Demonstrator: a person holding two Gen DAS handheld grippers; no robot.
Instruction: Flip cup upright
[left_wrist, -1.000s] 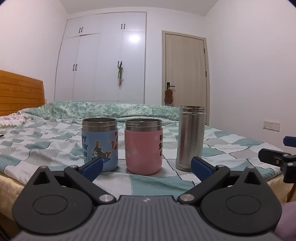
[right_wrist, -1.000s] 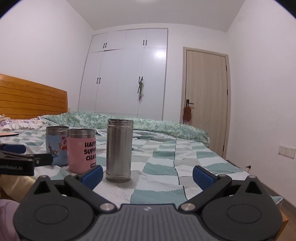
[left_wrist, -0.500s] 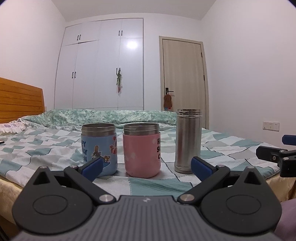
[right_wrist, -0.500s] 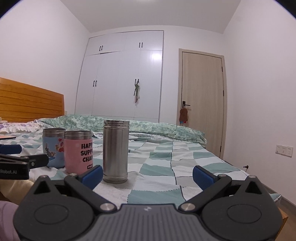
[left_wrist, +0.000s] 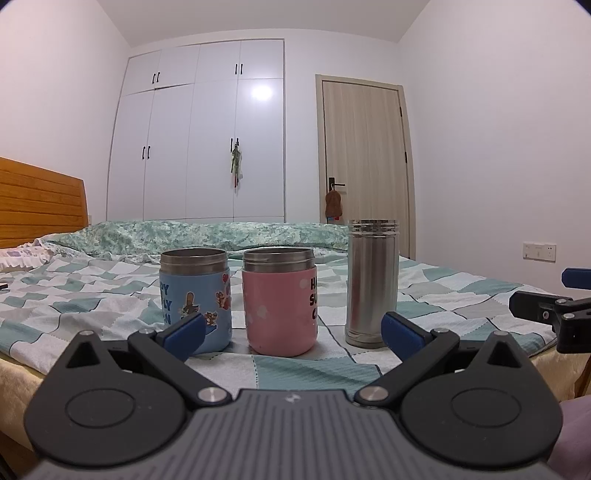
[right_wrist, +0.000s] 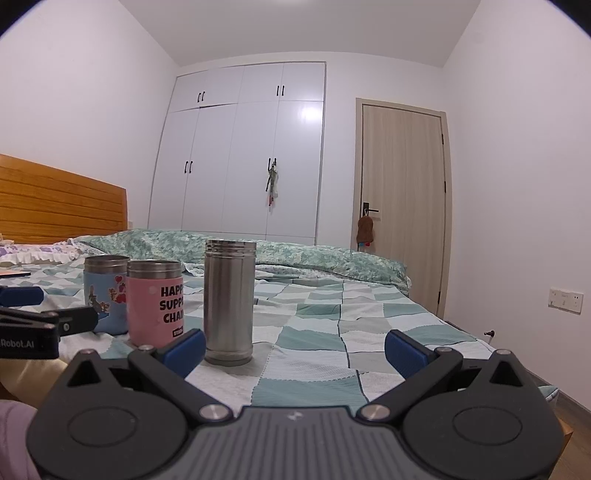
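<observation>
3 cups: a blue cup (left_wrist: 195, 299), a pink cup (left_wrist: 280, 301) and a steel flask (left_wrist: 372, 282) stand in a row on the near edge of the bed (left_wrist: 461, 291), blue at the left, steel at the right.
Change over the last second: in both wrist views the cups sit lower and the ceiling shows more, so both cameras have tipped upward or dropped a little; the cups themselves have not shifted on the quilt.
Meaning for the task: my judgement is that the flipping is done, since all 3 stand with their threaded metal mouths up, and the tools are backing off, not reaching in.
Left gripper (left_wrist: 291, 332): jaws spread wide, holding nothing; its blue pads frame the blue cup and the steel flask but sit nearer the camera, apart from them.
Right gripper (right_wrist: 293, 345): jaws equally wide and empty, to the right of the row, with the steel flask just past its left pad.
Blue cup: cartoon stickers, steel rim, upright, just beside the pink one.
Pink cup: black lettering reading upright, steel rim, upright; whether it touches the blue cup I cannot tell.
Steel flask: tall, bare metal, threaded neck on top, standing apart from the pink cup.
Risk: soft quilt, so the tall flask would tip most easily if bumped.
</observation>
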